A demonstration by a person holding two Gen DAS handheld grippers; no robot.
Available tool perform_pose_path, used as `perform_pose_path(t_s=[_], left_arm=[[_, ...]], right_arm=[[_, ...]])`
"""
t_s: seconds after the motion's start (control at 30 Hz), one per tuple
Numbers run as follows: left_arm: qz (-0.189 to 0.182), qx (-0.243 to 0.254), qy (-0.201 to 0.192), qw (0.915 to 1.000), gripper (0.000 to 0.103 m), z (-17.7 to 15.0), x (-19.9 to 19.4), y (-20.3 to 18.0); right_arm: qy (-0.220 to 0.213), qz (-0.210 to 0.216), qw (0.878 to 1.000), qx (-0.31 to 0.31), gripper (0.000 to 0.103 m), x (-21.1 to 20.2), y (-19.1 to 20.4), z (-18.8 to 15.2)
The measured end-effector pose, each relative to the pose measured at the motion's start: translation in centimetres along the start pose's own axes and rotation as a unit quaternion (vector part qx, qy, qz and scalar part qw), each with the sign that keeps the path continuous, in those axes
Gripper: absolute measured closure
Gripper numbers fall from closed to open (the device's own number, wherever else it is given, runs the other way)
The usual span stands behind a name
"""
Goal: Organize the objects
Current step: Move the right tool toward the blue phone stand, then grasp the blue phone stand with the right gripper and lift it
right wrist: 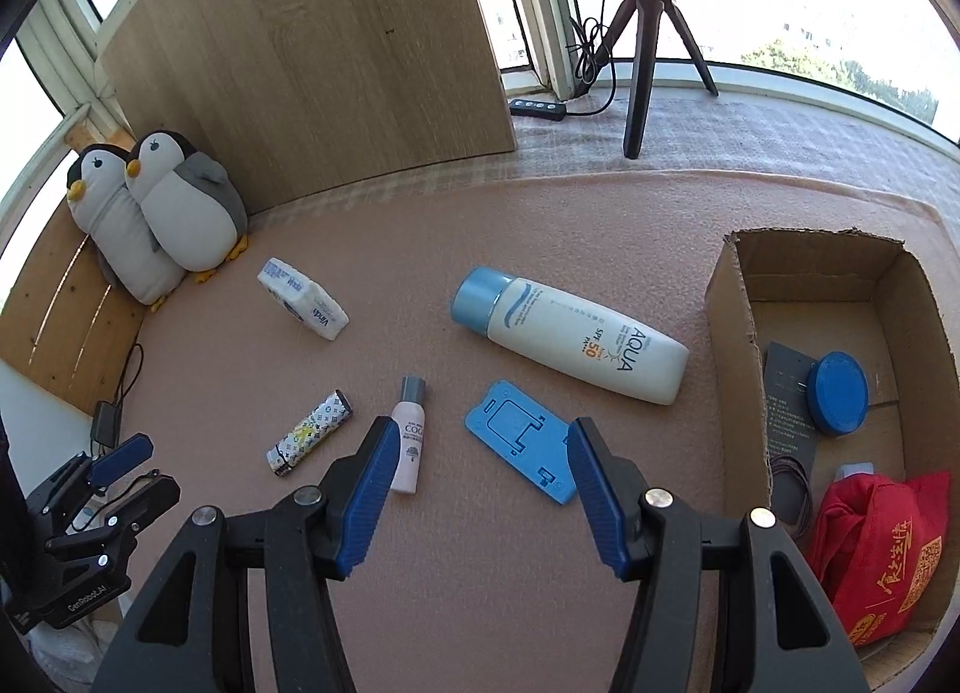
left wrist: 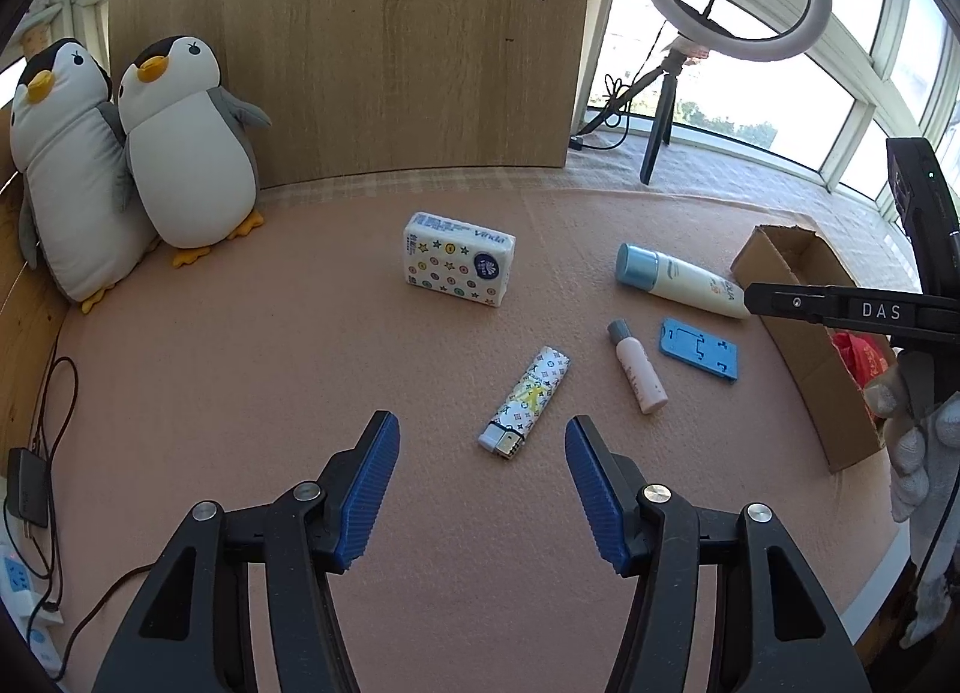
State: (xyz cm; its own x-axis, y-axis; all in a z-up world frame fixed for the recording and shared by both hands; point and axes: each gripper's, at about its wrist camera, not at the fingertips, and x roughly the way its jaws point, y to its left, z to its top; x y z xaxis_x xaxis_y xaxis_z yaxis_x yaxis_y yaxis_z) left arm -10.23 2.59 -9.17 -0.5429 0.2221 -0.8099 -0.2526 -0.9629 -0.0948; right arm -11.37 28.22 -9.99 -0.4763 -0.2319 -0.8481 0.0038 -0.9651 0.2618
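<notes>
Objects still wait on the pink surface (right wrist: pixel 540 603). The right tongs (right wrist: pixel 483 492) hang released, angled down, nothing between the blue pads, with the blue phone stand (right wrist: pixel 519 444) just beyond at lower centre. The left tongs (left wrist: pixel 482 486) are released too, tilted over the patterned lighter (left wrist: pixel 528 402). Further out lie the small pink bottle (right wrist: pixel 410 444), the sunscreen bottle (right wrist: pixel 576 348) and the tissue pack (left wrist: pixel 459 258). At right, the cardboard box (right wrist: pixel 729 297) already holds a red bag (right wrist: pixel 882 549) and blue lid (right wrist: pixel 837 393). I judge five left.
</notes>
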Motion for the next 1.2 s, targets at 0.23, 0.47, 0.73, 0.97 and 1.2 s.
perform_pose_path(t_s=[0.23, 0.47, 0.73, 0.97, 1.2], left_arm=[[0.0, -0.011, 0.002, 0.9999, 0.042, 0.2, 0.3, 0.8], [0.001, -0.021, 0.004, 0.9998, 0.042, -0.4, 0.0, 1.4], [0.005, -0.033, 0.01, 0.9994, 0.042, -1.1, -0.1, 2.4], [0.001, -0.035, 0.009, 0.9994, 0.042, -1.3, -0.3, 2.4], [-0.003, -0.035, 0.009, 0.9993, 0.042, -1.6, -0.5, 2.3]], right_arm=[[0.036, 0.0, 0.999, 0.005, 0.049, 3.0, -1.1, 0.8], [0.069, -0.002, 0.998, 0.009, 0.049, 6.3, -2.2, 1.3], [0.084, -0.02, 0.996, 0.005, 0.05, 8.8, -2.1, 1.4], [0.093, -0.065, 0.994, -0.002, 0.058, 10.2, -1.4, 1.3], [0.098, -0.058, 0.993, -0.006, 0.067, 9.5, -1.3, 0.2]])
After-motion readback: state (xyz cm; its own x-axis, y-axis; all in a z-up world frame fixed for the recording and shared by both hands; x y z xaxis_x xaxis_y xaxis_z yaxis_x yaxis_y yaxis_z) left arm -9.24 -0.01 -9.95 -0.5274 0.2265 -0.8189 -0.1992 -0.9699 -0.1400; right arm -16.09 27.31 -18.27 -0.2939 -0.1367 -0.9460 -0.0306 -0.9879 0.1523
